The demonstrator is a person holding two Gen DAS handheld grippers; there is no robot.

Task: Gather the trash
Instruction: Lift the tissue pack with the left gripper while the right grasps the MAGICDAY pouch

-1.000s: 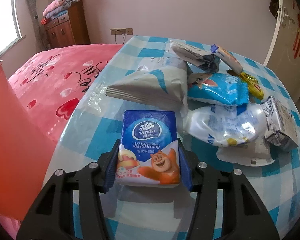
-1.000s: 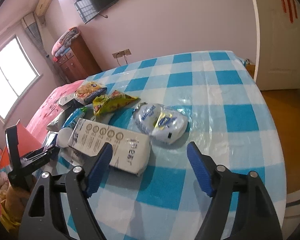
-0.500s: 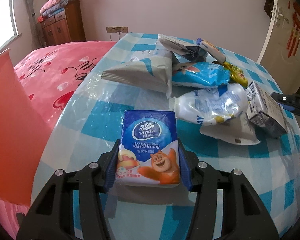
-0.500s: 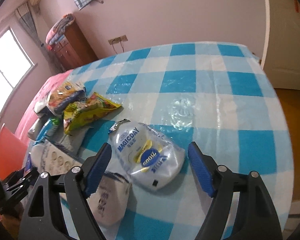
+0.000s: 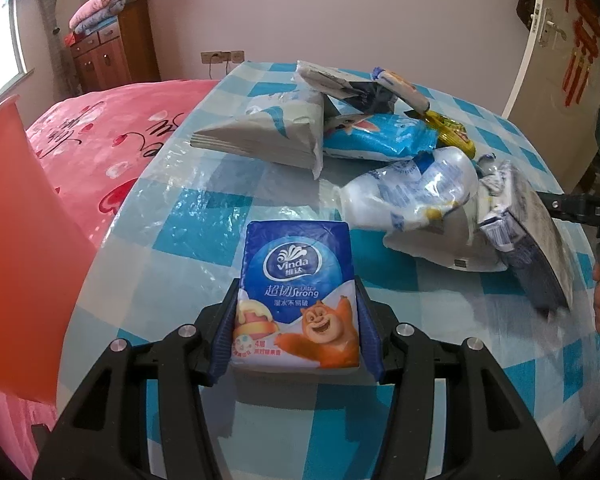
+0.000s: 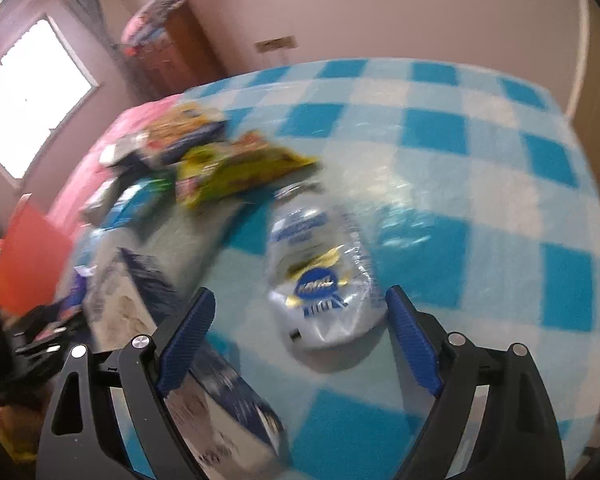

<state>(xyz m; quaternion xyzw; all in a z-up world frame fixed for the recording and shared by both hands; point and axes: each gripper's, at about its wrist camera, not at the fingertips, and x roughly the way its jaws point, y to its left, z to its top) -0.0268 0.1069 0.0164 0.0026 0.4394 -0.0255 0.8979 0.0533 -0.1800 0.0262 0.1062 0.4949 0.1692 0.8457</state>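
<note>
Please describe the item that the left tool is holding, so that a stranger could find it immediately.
Look at the blue-and-white checked table beside the pink bed. At its near edge, apart from the pile of wrappers, the left tool grips a tissue pack. Only it is dark blue with a Vinda logo and an orange cartoon bear.

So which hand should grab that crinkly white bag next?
Probably the right. The right gripper is open with the white bag just ahead between its fingers, while the left gripper is shut on the tissue pack.

Motion blur smears the right wrist view, leaving the heaped wrappers (image 6: 204, 160) unreadable, while the dark carton (image 6: 220, 408) runs off the bottom edge.
</note>
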